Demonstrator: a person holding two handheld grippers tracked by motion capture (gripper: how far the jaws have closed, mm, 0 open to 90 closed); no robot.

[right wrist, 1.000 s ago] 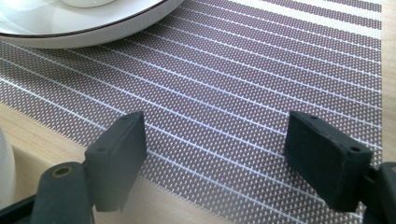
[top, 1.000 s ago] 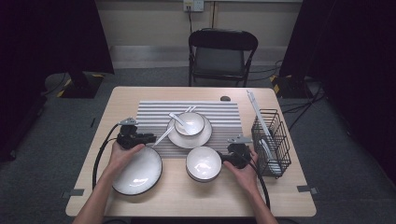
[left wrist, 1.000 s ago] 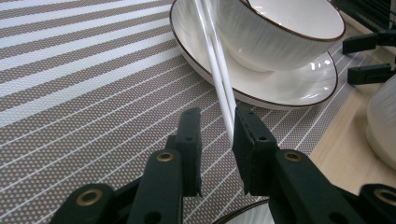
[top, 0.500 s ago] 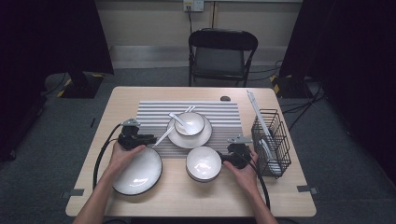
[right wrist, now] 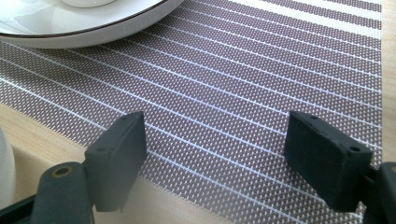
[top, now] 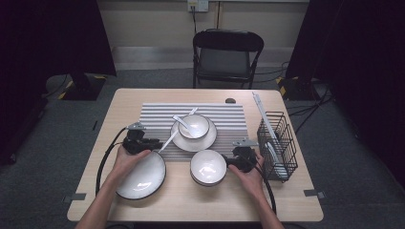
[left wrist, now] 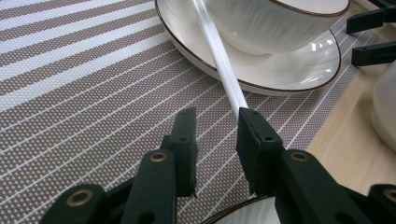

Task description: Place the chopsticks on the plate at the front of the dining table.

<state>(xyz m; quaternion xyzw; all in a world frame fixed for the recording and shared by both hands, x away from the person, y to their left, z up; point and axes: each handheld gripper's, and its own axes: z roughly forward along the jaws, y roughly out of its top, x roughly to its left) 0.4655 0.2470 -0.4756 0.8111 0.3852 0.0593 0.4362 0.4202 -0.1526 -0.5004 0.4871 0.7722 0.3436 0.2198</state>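
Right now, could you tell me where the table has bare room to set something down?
The left strip of table beside the striped mat is bare, as is the front edge below the large plate and the near bowl. The middle is crowded: bowl on saucer, spoons, and the wire rack at right.

white bowl [top: 208, 167], brown-rimmed plate [top: 141, 175], grey striped mat [top: 157, 117].

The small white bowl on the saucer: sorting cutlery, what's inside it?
A white spoon rests in the small white bowl; its scoop's underside is covered.
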